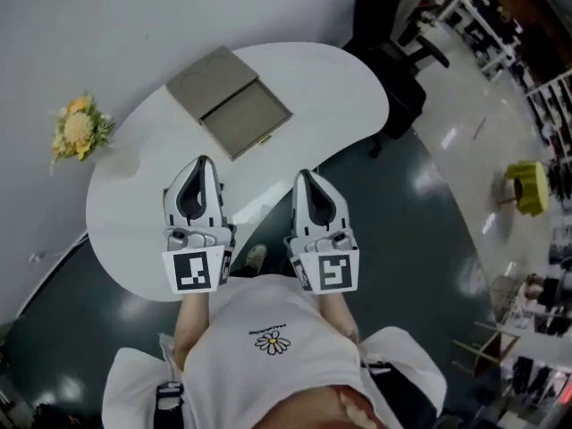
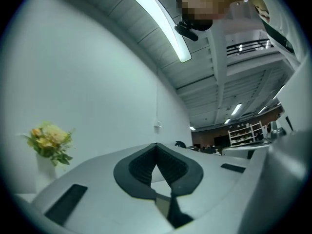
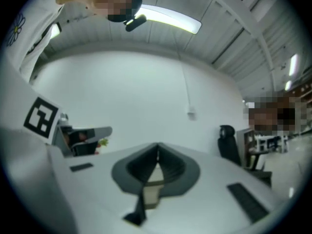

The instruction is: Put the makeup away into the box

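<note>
1. Noted left gripper (image 1: 204, 163) with jaws pressed together, ribbed pads meeting at the tips. Nothing clamped between them.
2. Noted right gripper (image 1: 304, 176) likewise closed tip to tip and empty. Glimpsed a beige patch (image 3: 152, 186) through the slot behind its pads in the right gripper view, too blurred to identify.
3. Held side by side with a gap between them, over the near edge of the white table (image 1: 340, 88), tips aimed toward the box (image 1: 230, 102). Touching nothing in either gripper view.
4. Located box at the far middle of the table: flat, grey-beige, two panels side by side, small clasp (image 1: 265, 138) on the nearer panel's edge. Cannot tell whether open or shut.
5. Only white tabletop between the tips and the box.
6. Logged flowers (image 1: 79, 129), yellow and green, in a white vase (image 2: 45, 165) at the table's left end, well apart from the box. Seen again at the left of the left gripper view.
7. Logged black chair (image 1: 393, 70) just beyond the table's right end, on a dark glossy floor (image 1: 420, 239). Yellow stool (image 1: 529, 186) farther right, well apart from the table.
8. Plain white wall (image 1: 107, 25) behind the table. Long ceiling light (image 2: 161, 26) overhead in both gripper views.
9. White shirt (image 1: 268, 365) with a daisy print, below the grippers in the head view.
</note>
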